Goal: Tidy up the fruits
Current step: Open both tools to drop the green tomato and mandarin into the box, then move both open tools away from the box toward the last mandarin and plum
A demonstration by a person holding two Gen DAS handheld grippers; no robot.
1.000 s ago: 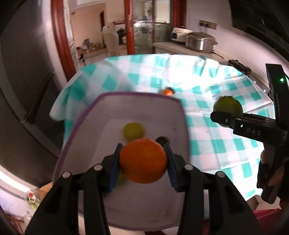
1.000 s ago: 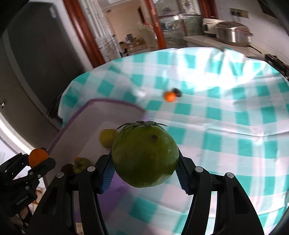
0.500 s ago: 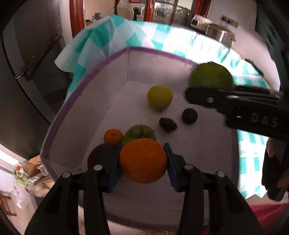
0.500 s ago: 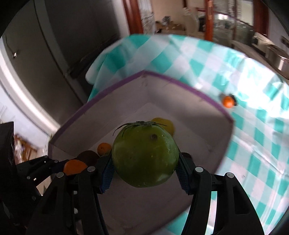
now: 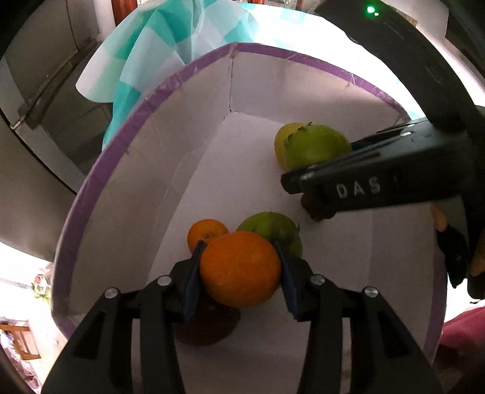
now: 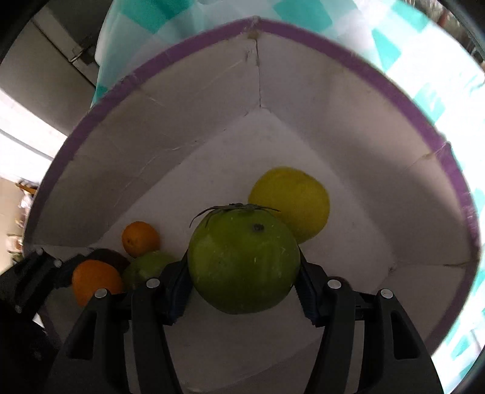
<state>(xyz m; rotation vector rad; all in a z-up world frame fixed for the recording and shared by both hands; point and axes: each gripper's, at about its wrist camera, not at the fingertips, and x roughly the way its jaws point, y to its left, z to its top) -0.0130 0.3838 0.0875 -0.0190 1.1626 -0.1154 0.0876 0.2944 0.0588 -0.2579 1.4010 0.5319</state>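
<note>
The left gripper (image 5: 240,271) points down into a white box with a purple rim (image 5: 142,106), and its two blue pads are clamped on a round orange (image 5: 239,268), one pad on each side. The orange hangs over the near end of the box. Right under it lies a dark red fruit (image 5: 206,327), mostly hidden by the gripper. Just past the orange, on the box floor, sit a small orange (image 5: 206,233) and a green fruit (image 5: 269,227), side by side and touching or nearly touching. The right gripper (image 6: 242,280) also points down into the box. Its pads are clamped on a big green tomato (image 6: 242,260) with a dry dark stem on top. The tomato is held above the box floor, near the middle. Just behind it lies a yellow fruit (image 6: 291,200) on the floor of the box, close to the far wall. In the left wrist view the right gripper comes in from the right side as a long black bar with white letters on it, and the green tomato shows at its tip, in front of the yellow fruit. A small dark fruit (image 5: 318,212) peeks out from below that bar. The box sits on a counter covered by a cloth with teal and white squares (image 6: 303,12). A dark fridge door (image 5: 45,100) stands beyond the box on the left.
</note>
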